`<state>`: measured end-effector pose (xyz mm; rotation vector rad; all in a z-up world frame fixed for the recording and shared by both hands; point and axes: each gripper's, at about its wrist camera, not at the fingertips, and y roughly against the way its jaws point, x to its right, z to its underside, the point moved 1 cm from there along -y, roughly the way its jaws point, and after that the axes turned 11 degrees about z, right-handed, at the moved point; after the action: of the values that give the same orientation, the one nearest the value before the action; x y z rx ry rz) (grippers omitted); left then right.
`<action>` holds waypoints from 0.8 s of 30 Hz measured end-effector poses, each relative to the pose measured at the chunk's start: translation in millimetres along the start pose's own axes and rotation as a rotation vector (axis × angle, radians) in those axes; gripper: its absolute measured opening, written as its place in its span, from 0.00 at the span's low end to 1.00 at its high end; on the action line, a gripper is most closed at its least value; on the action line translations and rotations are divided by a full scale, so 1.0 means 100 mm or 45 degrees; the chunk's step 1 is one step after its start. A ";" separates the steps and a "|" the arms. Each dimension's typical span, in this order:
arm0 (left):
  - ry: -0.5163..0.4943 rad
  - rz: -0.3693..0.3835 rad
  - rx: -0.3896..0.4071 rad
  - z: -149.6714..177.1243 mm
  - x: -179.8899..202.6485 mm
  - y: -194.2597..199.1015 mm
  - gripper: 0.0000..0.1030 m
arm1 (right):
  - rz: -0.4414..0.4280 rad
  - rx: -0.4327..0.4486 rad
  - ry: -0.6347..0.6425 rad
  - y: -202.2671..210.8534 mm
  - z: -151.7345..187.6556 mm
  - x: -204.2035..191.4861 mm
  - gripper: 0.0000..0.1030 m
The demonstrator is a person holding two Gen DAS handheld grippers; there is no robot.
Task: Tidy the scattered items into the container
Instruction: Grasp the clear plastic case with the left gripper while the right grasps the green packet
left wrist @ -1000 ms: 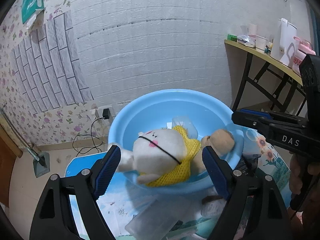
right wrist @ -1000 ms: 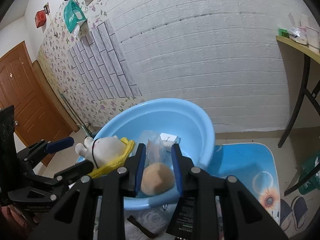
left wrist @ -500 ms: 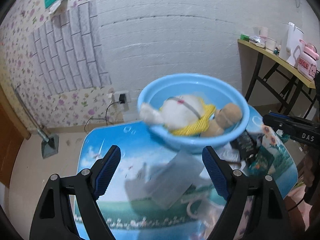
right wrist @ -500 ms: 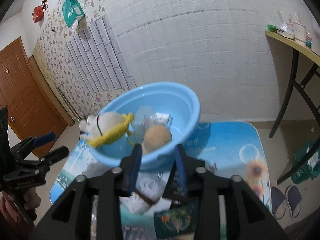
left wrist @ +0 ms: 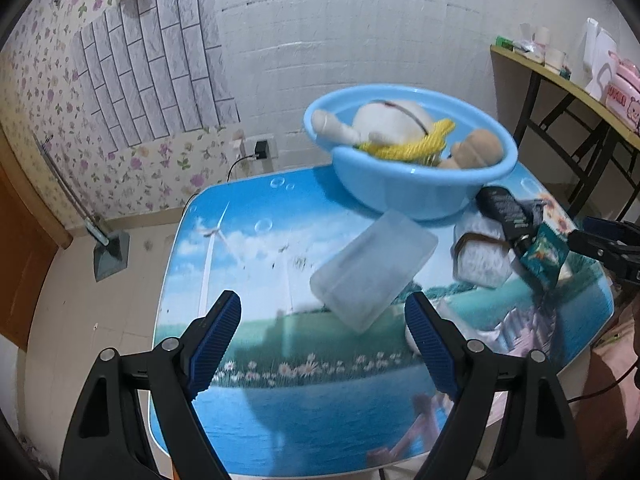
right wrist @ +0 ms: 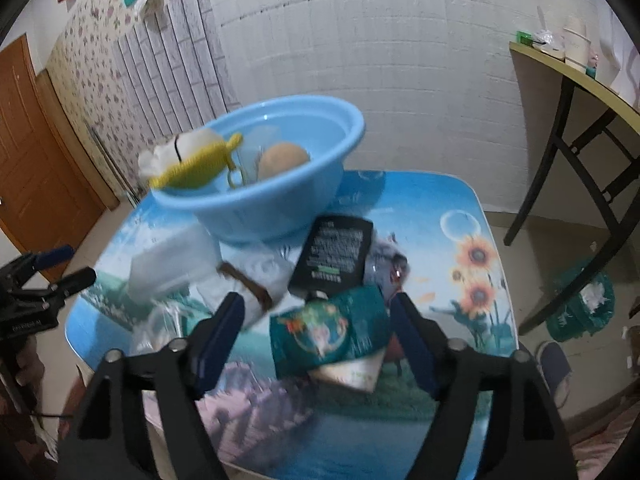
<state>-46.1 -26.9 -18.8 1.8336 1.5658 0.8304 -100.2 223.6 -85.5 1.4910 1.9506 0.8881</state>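
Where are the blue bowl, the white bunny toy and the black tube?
blue basin (left wrist: 416,196), left wrist view, its outer wall.
white plush toy (left wrist: 394,118), left wrist view, its head.
black tube (right wrist: 334,254), right wrist view, its printed back.

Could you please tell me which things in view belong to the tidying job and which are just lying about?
Part of the job:
- blue basin, holding the plush toy and brown ball
- clear plastic box
- black tube
- green packet

Just lying about:
- side table with cups
- green bin
- wall charger
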 end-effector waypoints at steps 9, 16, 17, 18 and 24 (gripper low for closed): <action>0.003 0.000 -0.069 0.12 -0.02 -0.16 0.82 | 0.031 -0.071 0.022 -0.10 0.16 0.00 0.76; 0.003 0.015 -0.110 0.12 -0.02 -0.32 0.82 | 0.020 -0.070 0.023 -0.16 0.17 -0.02 0.76; 0.003 0.015 -0.119 0.12 -0.02 -0.35 0.82 | 0.017 -0.073 0.029 -0.17 0.17 -0.04 0.76; 0.000 0.016 -0.125 0.11 -0.02 -0.39 0.82 | 0.015 -0.077 0.041 -0.19 0.18 -0.06 0.76; -0.021 0.020 -0.139 0.05 0.00 -0.52 0.82 | -0.006 -0.087 0.067 -0.27 0.20 -0.11 0.76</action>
<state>-74.6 -20.1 -61.6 1.7727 1.4680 0.8878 -99.7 211.3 -118.8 1.4375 1.9402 0.9909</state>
